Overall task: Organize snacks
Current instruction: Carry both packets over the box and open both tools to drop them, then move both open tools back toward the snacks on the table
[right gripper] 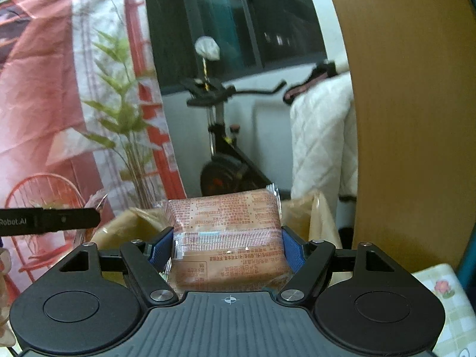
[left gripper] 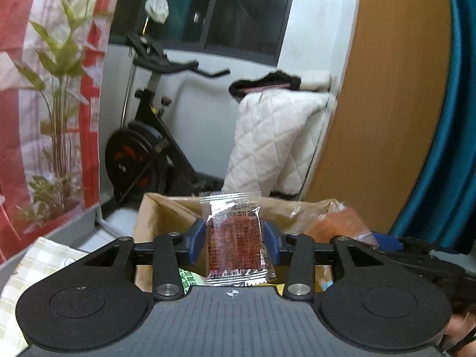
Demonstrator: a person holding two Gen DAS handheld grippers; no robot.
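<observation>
Snacks are up in the air on both sides, one per claw, and both hang right over the brown paper bag [left gripper: 166, 208] where they look bound to go. In the left wrist view, a small clear packet [left gripper: 233, 238] with dark red filling stands upright between the blue pads of the left gripper [left gripper: 234, 239]; the jaws sit at a middling width, and I can see slivers of gap between pads and wrapper, so I cannot tell whether they press on it or have let go. Below it the bag's mouth gapes, with a green-printed wrapper [left gripper: 189, 279] and an orange wrapper [left gripper: 336, 223] already inside, a fair sign that the sorting is well under way. Over on the right wrist view, a wider orange packet [right gripper: 227, 238] lies flat across the right gripper [right gripper: 227, 248], its sealed seam running side to side, and the blue pads meet its two ends, jaws fairly wide because the packet is wide. Holding it by the ends keeps it level over the bag's crumpled rim [right gripper: 321, 214]. A black bar [right gripper: 50, 220] pokes in from the left there, probably the other tool. A checked cloth [right gripper: 446, 297] covers the surface beneath, and an exercise bike [left gripper: 148, 148] stands behind.
</observation>
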